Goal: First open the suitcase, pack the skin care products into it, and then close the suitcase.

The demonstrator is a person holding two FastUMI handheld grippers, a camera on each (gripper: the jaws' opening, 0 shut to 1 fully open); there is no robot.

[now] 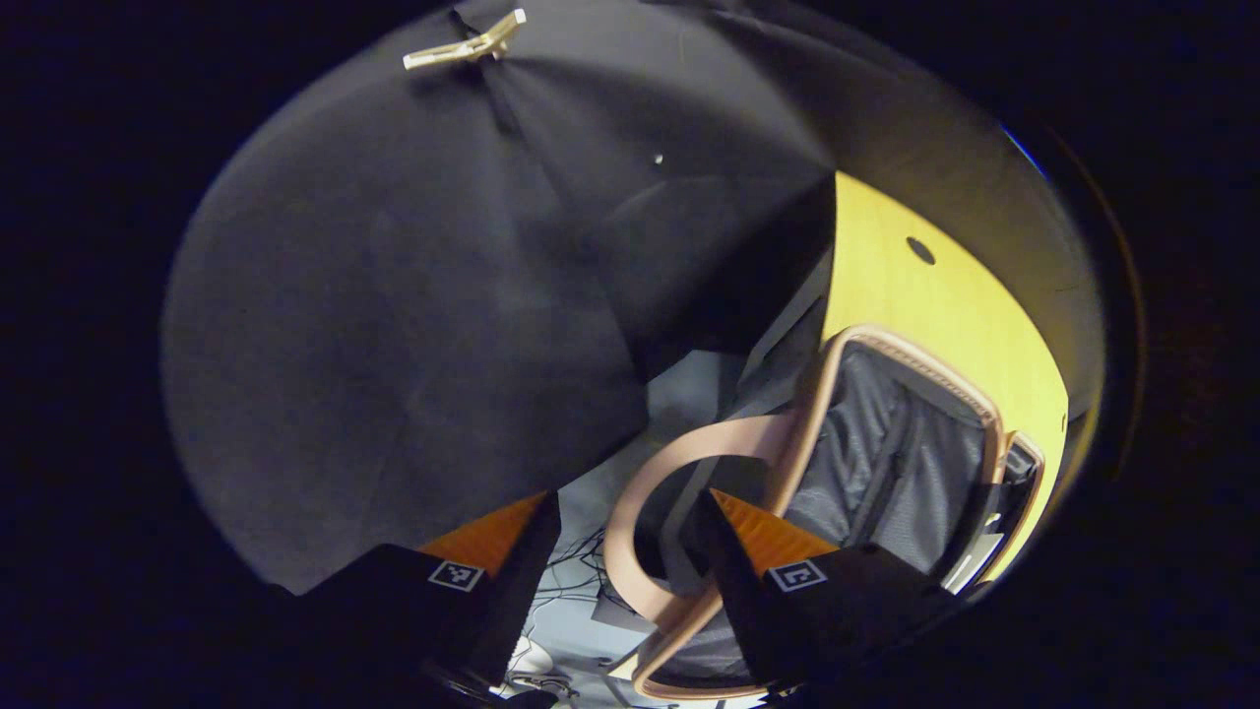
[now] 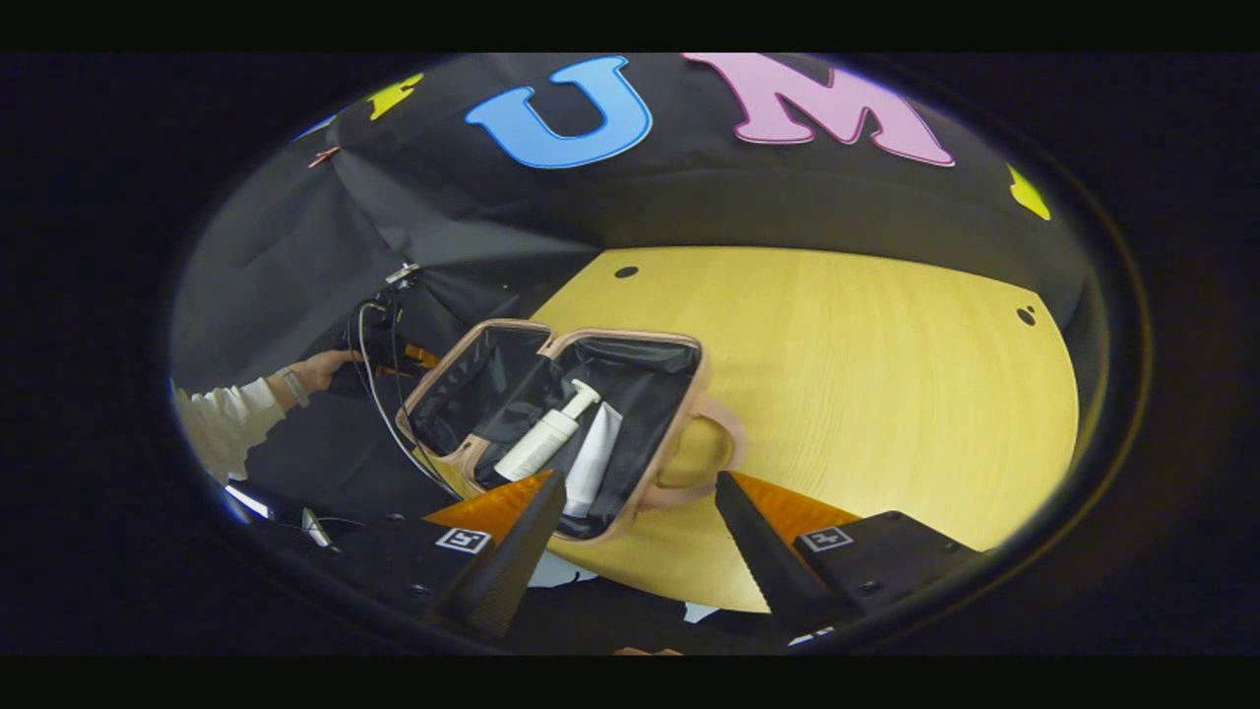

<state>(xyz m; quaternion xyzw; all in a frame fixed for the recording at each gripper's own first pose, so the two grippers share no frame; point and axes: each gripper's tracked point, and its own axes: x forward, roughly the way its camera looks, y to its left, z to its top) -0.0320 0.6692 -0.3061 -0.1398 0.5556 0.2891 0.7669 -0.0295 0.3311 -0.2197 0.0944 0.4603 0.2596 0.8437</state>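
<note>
Pale yellow wood is showing under the small pink hard-shell suitcase (image 2: 581, 423), which is lying open on the round table (image 2: 866, 394) with its dark lining facing up. In the right gripper view I am seeing a white pump bottle (image 2: 547, 438) and a white tube (image 2: 594, 463) lying side by side in the nearer half, touching or nearly so. My right tongs (image 2: 640, 537) are hanging wide apart and holding nothing, just in front of the suitcase's loop handle (image 2: 704, 453). In the left gripper view my left tongs (image 1: 625, 551) are also spread and gripping nothing, with a pink loop handle (image 1: 640, 492) lying between the fingers and the raised lid's grey lining (image 1: 896, 463) just beyond. A hand in a white sleeve (image 2: 320, 369) is holding the left gripper beside the lid.
</note>
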